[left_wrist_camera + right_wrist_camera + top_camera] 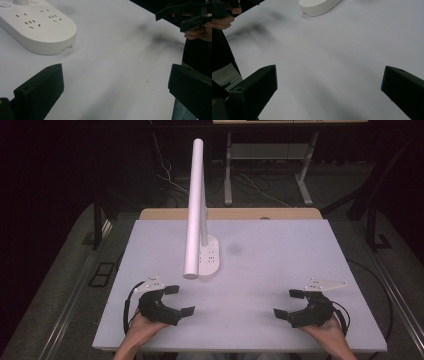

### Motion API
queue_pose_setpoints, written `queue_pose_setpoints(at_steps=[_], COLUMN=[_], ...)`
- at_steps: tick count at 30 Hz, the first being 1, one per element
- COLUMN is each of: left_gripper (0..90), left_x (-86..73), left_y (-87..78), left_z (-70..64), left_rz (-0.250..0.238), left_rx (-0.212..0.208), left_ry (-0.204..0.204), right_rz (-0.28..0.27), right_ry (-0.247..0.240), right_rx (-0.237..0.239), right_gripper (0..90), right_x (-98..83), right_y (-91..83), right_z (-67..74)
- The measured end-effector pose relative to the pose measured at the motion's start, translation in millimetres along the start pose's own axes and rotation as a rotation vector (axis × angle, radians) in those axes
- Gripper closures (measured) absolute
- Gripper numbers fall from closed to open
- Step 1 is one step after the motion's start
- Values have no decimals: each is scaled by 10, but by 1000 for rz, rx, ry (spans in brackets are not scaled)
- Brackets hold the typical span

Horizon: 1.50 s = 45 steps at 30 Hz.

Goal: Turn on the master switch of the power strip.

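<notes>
A: So, where do the 2 tools sit?

B: Both are low at the near edge of the bench [280, 270], each held in a hand. The left tool [182, 300] is at the near left with its jaws wide apart and nothing between them. The right tool [289, 303] is at the near right, jaws just as wide apart and holding nothing. They are well apart from each other, with bare white bench top between them.

A: And the lamp?

B: The desk lamp [194, 210] stands left of the middle of the bench. Its long white tube leans toward the person, and its lower end hangs over the near end of the lamp's base [211, 257].

A: What about that base?

B: It is a flat white oval with sockets on top. In the left tool's view the base [37, 30] lies at the upper left, ahead of the jaws and apart from them, with several sets of socket slots showing. There look to be 2 round buttons at its far end, though they are cut off by the edge, so I cannot be sure.

A: Which tool is nearer to it?

B: The left one; the base is just beyond it and a little to its right. From the right tool's view, the base's rounded end [319, 6] shows far off at the top.
</notes>
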<state>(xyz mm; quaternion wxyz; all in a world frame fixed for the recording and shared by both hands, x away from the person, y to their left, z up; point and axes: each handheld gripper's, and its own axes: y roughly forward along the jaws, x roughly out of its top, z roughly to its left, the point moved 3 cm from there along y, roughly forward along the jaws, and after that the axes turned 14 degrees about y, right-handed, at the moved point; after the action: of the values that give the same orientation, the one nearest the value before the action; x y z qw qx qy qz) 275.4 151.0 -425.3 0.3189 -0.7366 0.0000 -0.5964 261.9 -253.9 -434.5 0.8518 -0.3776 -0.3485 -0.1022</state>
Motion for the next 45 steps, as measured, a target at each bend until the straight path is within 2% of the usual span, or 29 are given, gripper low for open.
queue_pose_setpoints(at_steps=[8, 20, 45], left_gripper=[0, 0, 0], left_x=[72, 169, 444], left_y=[-44, -56, 3], left_z=[87, 220, 455], left_rz=[29, 33, 83], left_rx=[-8, -1, 6], left_ry=[5, -9, 5], right_rz=[1, -3, 0], right_ry=[2, -6, -6], right_rx=[-4, -7, -6], right_gripper=[0, 0, 0], right_x=[-3, -5, -10], right_y=[-10, -18, -31], right_z=[-9, -23, -32])
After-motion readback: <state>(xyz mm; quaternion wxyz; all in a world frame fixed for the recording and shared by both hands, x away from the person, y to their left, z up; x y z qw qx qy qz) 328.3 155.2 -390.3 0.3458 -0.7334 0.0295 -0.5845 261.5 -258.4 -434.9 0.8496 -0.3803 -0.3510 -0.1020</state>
